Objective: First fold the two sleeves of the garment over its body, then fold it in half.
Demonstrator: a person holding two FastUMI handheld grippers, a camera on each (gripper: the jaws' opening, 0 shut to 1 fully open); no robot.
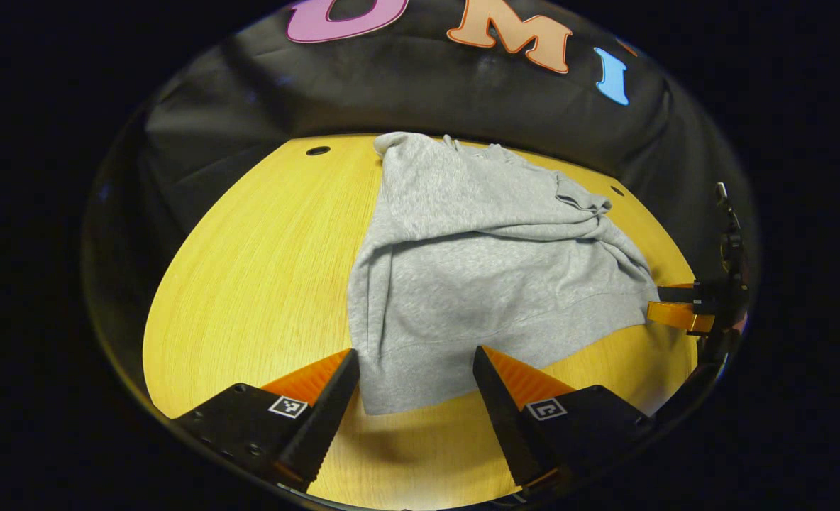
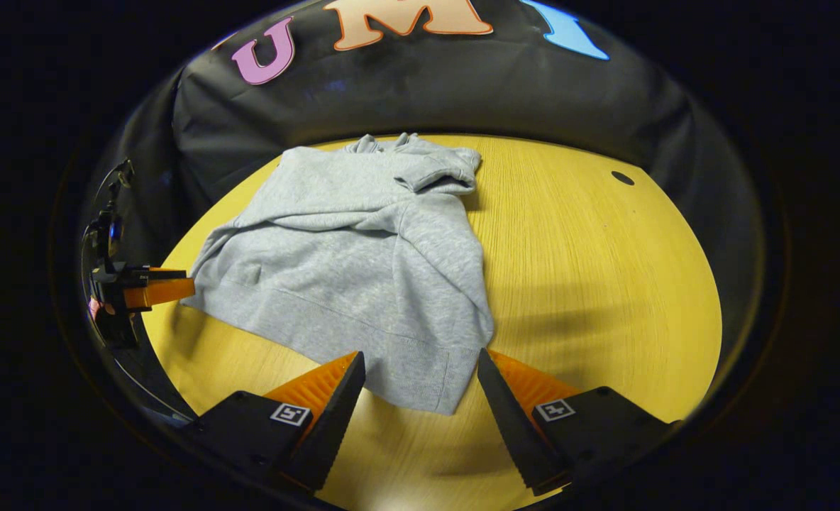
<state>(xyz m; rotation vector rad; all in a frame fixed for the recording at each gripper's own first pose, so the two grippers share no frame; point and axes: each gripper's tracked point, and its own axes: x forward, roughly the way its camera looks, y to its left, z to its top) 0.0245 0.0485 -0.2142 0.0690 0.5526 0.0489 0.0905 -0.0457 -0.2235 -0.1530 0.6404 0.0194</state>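
Note:
A grey sweatshirt [image 1: 477,270] lies on the yellow round table [image 1: 250,270], both sleeves folded over its body. In the left gripper view my left gripper [image 1: 415,358] stands open, its fingers on either side of the near left hem corner and a little above it. In the right gripper view the same sweatshirt [image 2: 363,262] reaches toward me, and my right gripper [image 2: 421,362] is open astride its near right hem corner. The right gripper [image 1: 679,305] appears at the far right edge of the left gripper view, by the hem. The left gripper [image 2: 154,287] shows at the left edge of the right gripper view.
The table [image 2: 590,284] has bare wood to the right of the garment in the right gripper view, and to its left in the left gripper view. Small dark holes [image 1: 317,150] [image 2: 622,177] sit near the far rim. Black cloth wall stands behind.

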